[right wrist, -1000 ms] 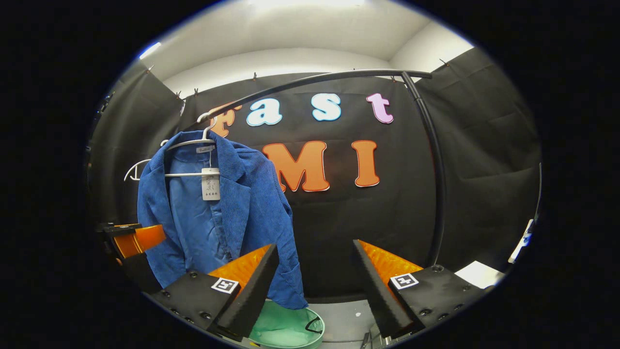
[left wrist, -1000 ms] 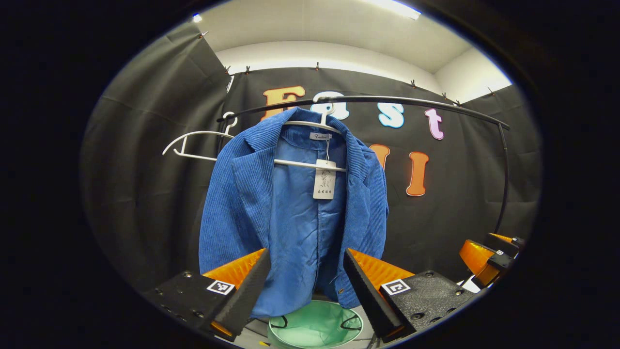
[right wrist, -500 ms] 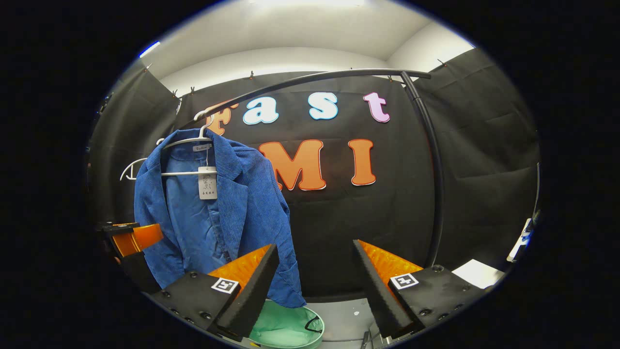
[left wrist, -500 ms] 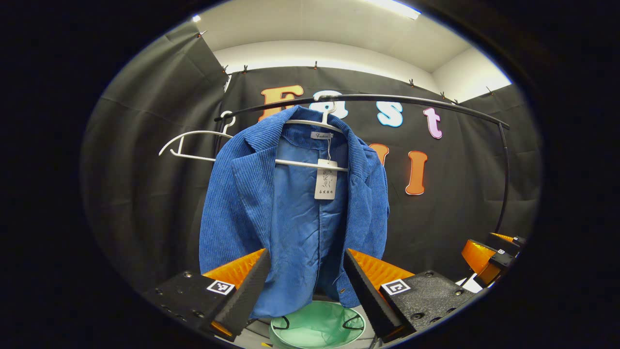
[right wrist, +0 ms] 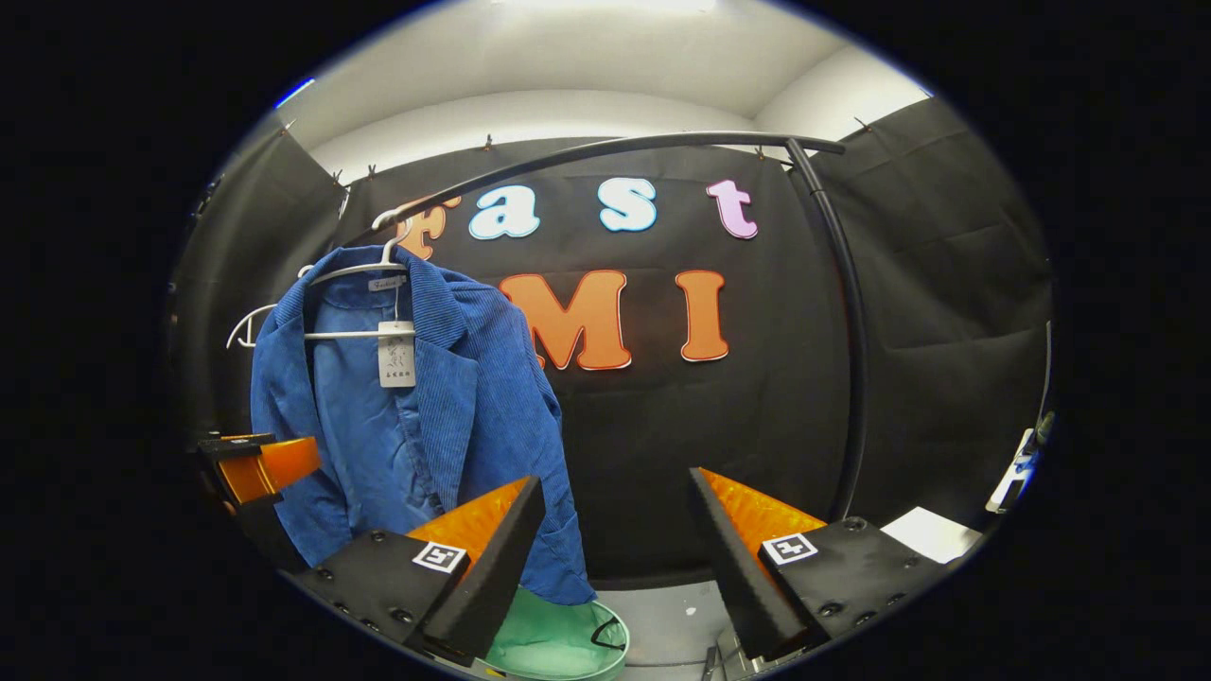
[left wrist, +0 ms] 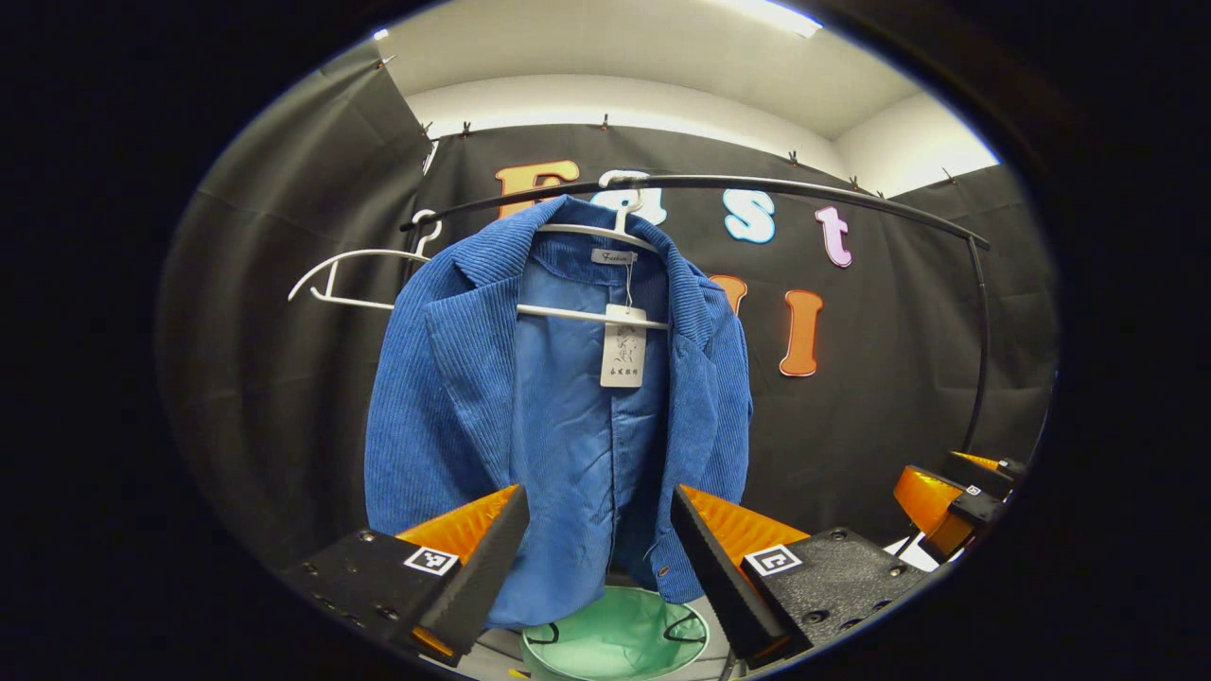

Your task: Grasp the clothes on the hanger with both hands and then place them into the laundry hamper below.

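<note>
A blue corduroy jacket (left wrist: 558,397) (right wrist: 416,426) hangs open-fronted on a white hanger (left wrist: 605,232) (right wrist: 355,274) from a black curved rail (left wrist: 757,184) (right wrist: 605,151), a paper tag dangling at its collar. Below its hem stands a pale green hamper (left wrist: 615,638) (right wrist: 558,643). My left gripper (left wrist: 598,549) is open, facing the jacket's lower front, nothing between its fingers. My right gripper (right wrist: 615,544) is open too, off to the jacket's right, aimed at the cloth wall. The right gripper (left wrist: 951,506) shows far right in the left gripper view; the left gripper (right wrist: 255,468) shows at left in the right gripper view.
A second, bare white hanger (left wrist: 350,279) (right wrist: 248,326) hangs on the rail left of the jacket. The rail's upright post (right wrist: 851,359) stands to the right. A white sheet (right wrist: 932,534) lies on the grey floor at right.
Both views have closed in slightly on the jacket, which now looks a bit larger and sits further left. Both grippers stay open.
</note>
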`<action>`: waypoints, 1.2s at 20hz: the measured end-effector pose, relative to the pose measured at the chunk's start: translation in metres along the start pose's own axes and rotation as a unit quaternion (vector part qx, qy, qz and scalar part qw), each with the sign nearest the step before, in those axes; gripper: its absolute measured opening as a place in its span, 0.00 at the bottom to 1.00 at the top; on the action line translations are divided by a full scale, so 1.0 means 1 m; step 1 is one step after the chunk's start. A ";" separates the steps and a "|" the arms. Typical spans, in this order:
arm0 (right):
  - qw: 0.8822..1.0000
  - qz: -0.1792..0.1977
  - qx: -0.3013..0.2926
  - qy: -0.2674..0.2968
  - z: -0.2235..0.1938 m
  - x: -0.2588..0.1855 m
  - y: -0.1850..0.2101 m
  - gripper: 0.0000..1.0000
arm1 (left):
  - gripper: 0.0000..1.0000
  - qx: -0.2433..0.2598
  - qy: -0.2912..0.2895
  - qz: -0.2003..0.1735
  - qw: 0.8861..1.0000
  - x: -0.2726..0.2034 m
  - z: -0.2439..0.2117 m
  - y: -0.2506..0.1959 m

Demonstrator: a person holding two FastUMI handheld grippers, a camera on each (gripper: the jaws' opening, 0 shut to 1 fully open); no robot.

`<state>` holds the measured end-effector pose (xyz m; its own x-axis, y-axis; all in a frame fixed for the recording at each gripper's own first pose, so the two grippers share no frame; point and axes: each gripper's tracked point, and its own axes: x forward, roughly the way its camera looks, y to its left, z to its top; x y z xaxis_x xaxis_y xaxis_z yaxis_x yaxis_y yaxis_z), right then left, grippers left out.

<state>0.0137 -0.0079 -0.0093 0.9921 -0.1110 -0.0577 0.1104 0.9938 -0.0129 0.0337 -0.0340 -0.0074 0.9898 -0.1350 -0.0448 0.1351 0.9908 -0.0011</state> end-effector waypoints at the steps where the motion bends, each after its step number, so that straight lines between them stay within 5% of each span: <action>1: 1.000 -0.001 0.001 0.003 -0.002 0.001 0.001 0.91 | 0.95 -0.002 0.001 0.000 1.000 -0.001 0.000 -0.001; 16: 1.000 -0.006 -0.002 0.019 -0.007 0.004 0.003 0.91 | 0.95 -0.006 0.006 0.012 1.000 0.000 -0.001 0.009; 20: 0.999 -0.017 0.008 0.043 -0.005 0.007 -0.005 0.98 | 0.92 -0.003 0.062 -0.001 0.998 0.000 -0.011 0.005; 24: 0.999 -0.030 0.010 0.032 0.022 0.008 -0.014 0.98 | 0.93 -0.032 0.029 -0.001 0.999 0.002 0.026 0.008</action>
<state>0.0214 -0.0226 0.0122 0.9779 -0.1702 -0.1215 0.1717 0.9851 0.0025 0.0375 -0.0266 0.0185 0.9850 -0.1386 -0.1028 0.1325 0.9891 -0.0640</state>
